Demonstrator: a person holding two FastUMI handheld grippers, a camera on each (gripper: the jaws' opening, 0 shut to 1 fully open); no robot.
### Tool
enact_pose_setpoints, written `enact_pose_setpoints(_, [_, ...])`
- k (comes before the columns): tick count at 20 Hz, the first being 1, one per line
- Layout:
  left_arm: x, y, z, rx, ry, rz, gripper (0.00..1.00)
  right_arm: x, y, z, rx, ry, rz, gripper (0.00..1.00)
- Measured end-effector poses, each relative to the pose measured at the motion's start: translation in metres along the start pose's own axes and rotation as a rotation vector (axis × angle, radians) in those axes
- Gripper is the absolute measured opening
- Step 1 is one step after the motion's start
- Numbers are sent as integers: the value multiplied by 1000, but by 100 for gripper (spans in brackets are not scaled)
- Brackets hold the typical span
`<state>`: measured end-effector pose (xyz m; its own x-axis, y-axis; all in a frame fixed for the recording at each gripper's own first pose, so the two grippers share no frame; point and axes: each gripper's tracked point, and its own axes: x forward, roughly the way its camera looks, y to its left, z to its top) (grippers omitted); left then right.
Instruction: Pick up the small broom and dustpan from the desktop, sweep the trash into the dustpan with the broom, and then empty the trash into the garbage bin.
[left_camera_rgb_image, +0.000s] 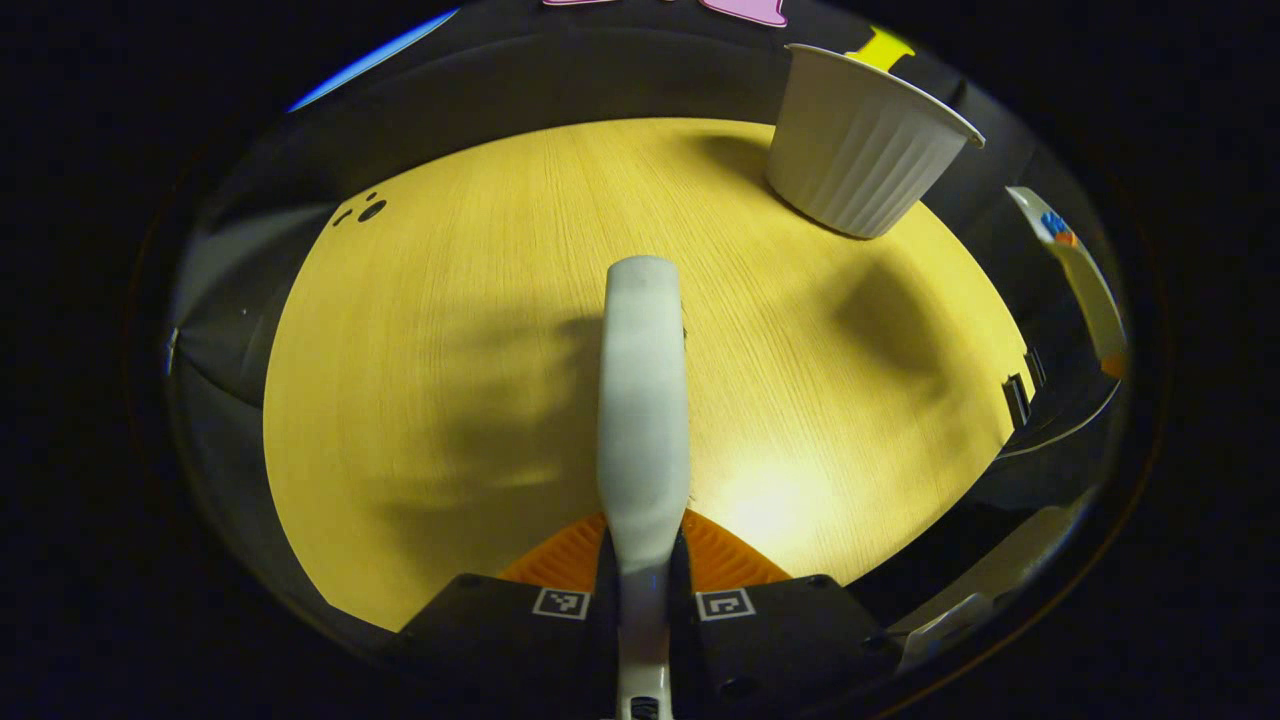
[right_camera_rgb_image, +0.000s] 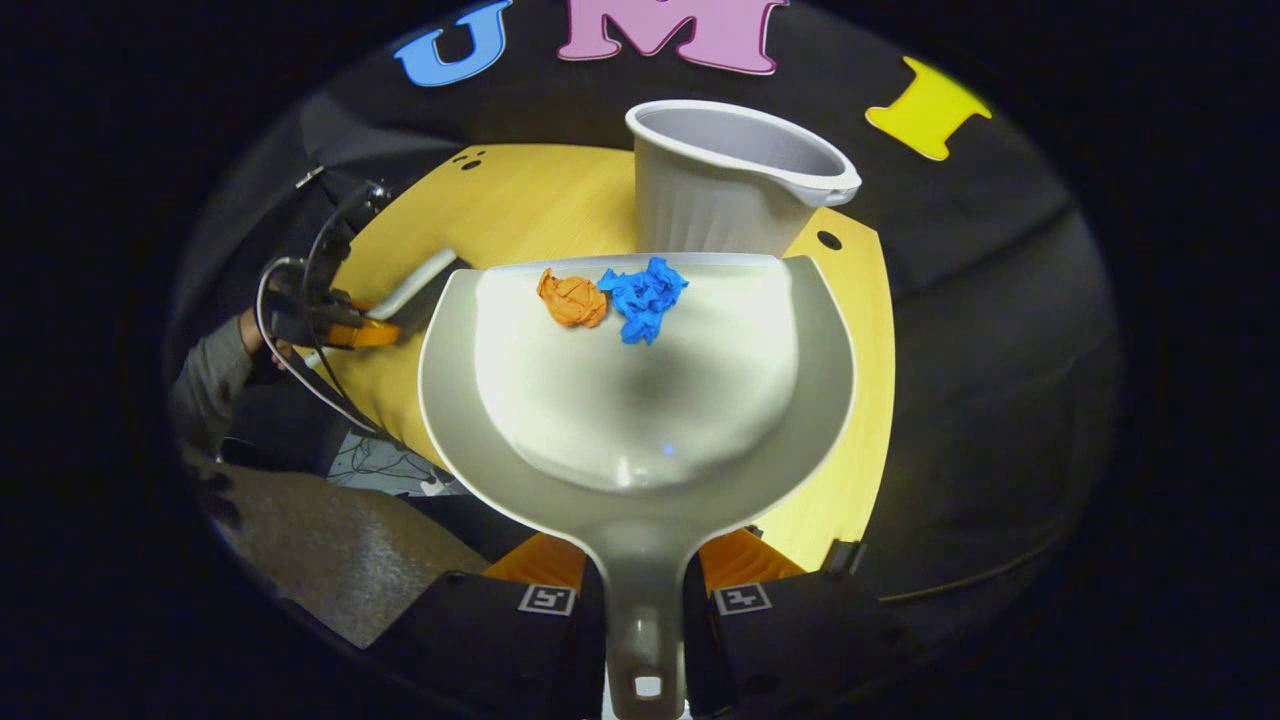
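Our right hand-held gripper clamps the dustpan by its stiff handle, with two light paper wads near the lip, just before the garbage bin. We judge they would slide out easily. Our left hand-held gripper grips the broom handle over the tabletop.

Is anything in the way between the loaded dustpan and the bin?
Nothing visible. The dustpan, holding the orange wad and blue wad near its front lip, sits just before the open bin, with the broom off to the side.
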<state>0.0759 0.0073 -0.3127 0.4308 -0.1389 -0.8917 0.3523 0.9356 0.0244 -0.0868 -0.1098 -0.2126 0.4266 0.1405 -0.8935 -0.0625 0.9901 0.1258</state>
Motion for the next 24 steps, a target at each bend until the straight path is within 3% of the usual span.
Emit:
enact_pose_setpoints(5, [-1, -3, -23, 15, 3, -34, 24, -41, -31, 29, 28, -16, -36, 35])
enact_pose_setpoints(9, [-3, -3, -29, 25, -1, -46, 24, -55, -75, 69, 41, -41, -112, 35])
enact_pose_setpoints(12, [-3, -4, -32, 31, -7, -59, 24, -53, -110, 103, 19, -40, -179, 31])
enact_pose_setpoints(16, [-6, -4, -37, 39, -9, -63, 24, -40, -142, 147, -18, -10, -241, 35])
enact_pose_setpoints(24, [-5, 1, -44, 39, -3, -60, 26, -13, -185, 185, -165, 145, -367, 35])
